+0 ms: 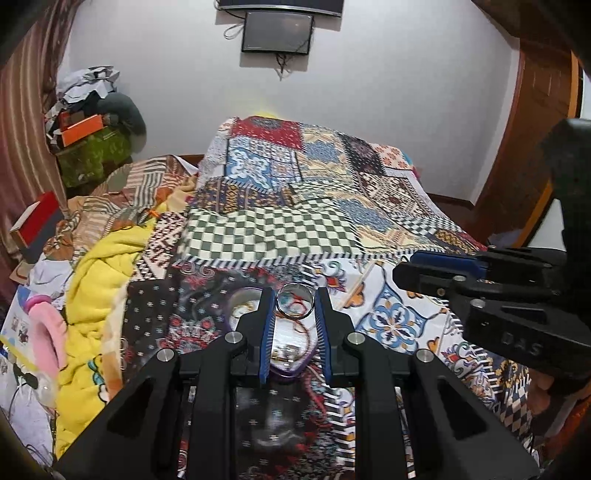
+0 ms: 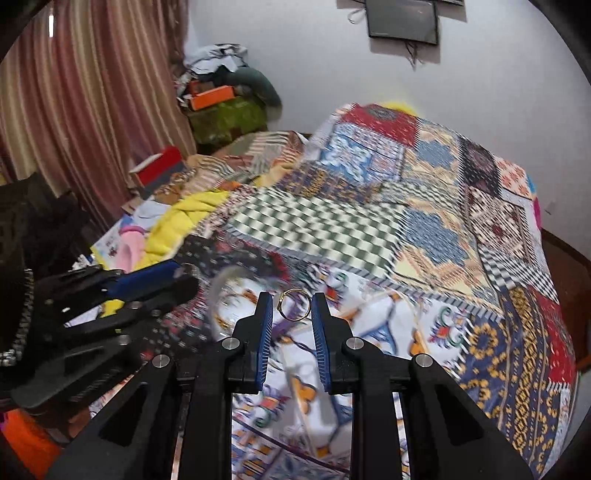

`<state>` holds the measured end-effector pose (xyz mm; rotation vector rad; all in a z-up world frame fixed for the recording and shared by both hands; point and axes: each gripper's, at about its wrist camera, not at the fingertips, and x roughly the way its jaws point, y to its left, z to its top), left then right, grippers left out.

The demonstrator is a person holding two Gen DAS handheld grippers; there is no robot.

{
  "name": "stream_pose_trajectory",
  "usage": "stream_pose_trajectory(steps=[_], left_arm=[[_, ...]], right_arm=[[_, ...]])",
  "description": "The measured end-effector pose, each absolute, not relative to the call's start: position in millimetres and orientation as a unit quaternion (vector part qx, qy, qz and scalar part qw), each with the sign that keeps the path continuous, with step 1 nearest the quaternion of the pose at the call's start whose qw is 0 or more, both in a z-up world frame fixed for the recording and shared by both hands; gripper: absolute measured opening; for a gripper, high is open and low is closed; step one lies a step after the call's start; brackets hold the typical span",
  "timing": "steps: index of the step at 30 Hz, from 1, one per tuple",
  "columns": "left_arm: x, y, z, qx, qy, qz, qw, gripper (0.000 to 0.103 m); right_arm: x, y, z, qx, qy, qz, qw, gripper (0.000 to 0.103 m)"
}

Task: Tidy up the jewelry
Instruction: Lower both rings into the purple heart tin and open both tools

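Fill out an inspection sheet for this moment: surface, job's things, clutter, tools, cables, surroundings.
Surface: bed under a patchwork bedspread, mixed prints.
Job's things: wide silver bangle between the left tool's fingertips; thin gold ring between the right tool's fingertips; a purple-rimmed jewelry tray with small pieces lies below the left tool.
Clutter: yellow blanket, pink fabric, red box, orange box on a pile in the corner.
Tools: left tool closed on the bangle; right tool closed on the ring.
Cables: loose wires hang below the wall screen.
Surroundings: white wall, dark wall screen, striped curtain, wooden door frame.
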<state>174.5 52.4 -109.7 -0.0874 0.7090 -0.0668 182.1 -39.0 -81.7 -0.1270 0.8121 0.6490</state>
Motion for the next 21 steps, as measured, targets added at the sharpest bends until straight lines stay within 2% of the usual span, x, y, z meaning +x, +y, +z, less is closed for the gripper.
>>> stream_pose_trajectory(steps=[9,21], left_arm=[[183,78,-120,-0.056,0.354,-0.011,0.934,0.020],[208,79,-160,-0.065,0.391,-0.024,0.918,0.020]], right_arm=[[186,-9,-95,-0.060,0.391,0.337,0.854,0.019],[208,0,-125,-0.046,0.425,0.343,0.836,0.019]])
